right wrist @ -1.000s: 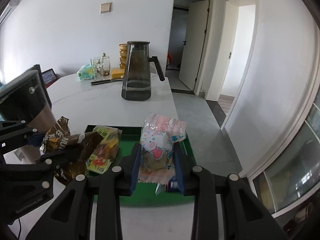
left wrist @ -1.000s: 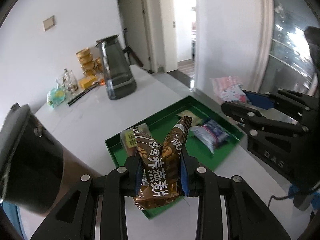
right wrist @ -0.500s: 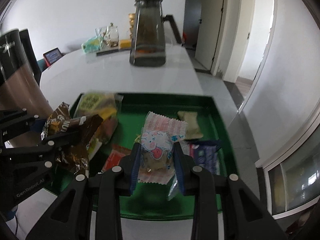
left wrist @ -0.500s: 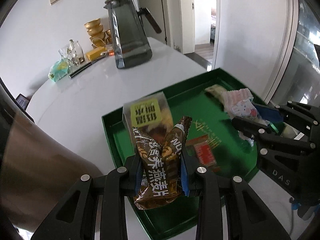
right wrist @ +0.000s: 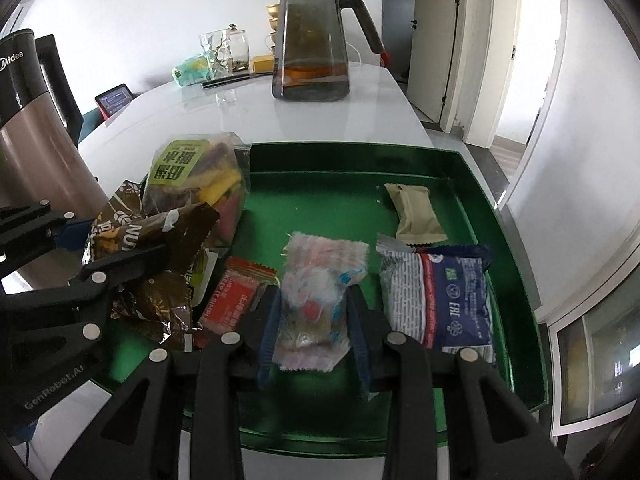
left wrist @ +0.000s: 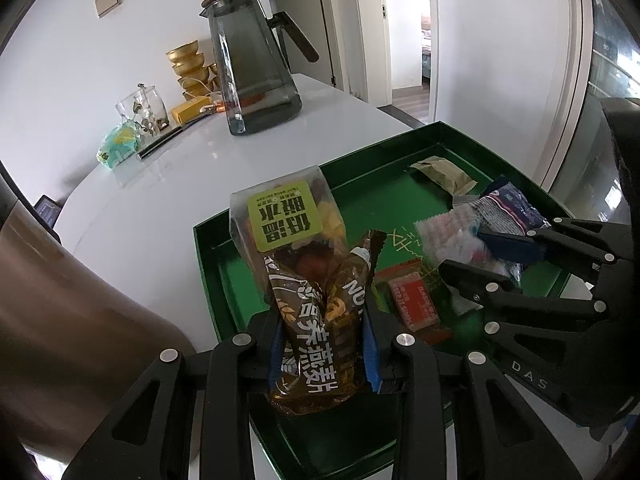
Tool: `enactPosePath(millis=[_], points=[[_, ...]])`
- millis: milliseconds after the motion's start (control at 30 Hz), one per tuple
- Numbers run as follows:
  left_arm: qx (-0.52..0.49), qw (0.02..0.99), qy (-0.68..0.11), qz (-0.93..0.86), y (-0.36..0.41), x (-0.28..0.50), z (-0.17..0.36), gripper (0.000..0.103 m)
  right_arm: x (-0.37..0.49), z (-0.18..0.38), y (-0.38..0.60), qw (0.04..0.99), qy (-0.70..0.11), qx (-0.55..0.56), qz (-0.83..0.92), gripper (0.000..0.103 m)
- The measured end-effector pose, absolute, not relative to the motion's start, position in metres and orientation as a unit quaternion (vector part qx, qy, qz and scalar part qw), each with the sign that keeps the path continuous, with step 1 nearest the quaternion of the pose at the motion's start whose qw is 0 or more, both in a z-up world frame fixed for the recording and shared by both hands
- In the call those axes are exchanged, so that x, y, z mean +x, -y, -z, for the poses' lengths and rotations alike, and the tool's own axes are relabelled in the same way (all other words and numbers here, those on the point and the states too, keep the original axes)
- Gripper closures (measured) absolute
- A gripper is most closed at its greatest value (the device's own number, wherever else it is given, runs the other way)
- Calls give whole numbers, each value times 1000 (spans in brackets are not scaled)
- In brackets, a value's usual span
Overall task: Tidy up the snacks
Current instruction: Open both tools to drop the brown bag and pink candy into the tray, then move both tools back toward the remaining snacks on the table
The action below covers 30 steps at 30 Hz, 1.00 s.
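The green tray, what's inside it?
Lying in the green tray: a beige packet, a blue-and-white bag, a red packet and a clear bag with a green label. The held brown and pink packets cover the tray floor beneath.

Both cameras ride just behind their own fingers and look forward and down along them onto the green tray (left wrist: 404, 152) on the white bench (left wrist: 160, 200).

The left wrist view sits close over the tray's near left corner, facing across it toward the glass pitcher (left wrist: 256, 68) and the doorway beyond, with the right tool (left wrist: 476, 256) entering from its right edge.

The right wrist view hangs low over the tray's (right wrist: 360, 150) near rim, facing the same pitcher (right wrist: 312, 36), with the left tool (right wrist: 104, 244) at its left edge.

Both views share the tray, the pitcher and the far wall.
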<state>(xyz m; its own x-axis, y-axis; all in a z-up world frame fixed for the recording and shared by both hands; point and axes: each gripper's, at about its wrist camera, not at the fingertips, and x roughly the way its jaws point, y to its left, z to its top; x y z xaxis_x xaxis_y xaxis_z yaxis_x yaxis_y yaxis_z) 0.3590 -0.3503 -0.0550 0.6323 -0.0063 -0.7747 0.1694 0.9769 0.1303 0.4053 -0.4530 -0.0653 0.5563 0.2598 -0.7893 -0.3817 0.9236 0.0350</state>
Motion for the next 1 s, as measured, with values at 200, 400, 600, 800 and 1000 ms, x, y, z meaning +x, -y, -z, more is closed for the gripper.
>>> enactPosePath(millis=[200,400,600,800,1000], points=[[88,895,-434,53,351,358,57,72,401,61,458,884,-427,-66,-180,1],[87,900,-424,52,352,354,48,63,395,49,462,891,-416,-67,-170,0],[80,910,-405,49,351,348,31,49,386,27,473,903,-398,-71,-147,0],[76,918,-384,64,360,333,10,48,370,-7,494,920,-369,-71,-113,0],[67,929,-355,80,365,311,-21,48,346,-52,522,940,-329,-62,-64,0]])
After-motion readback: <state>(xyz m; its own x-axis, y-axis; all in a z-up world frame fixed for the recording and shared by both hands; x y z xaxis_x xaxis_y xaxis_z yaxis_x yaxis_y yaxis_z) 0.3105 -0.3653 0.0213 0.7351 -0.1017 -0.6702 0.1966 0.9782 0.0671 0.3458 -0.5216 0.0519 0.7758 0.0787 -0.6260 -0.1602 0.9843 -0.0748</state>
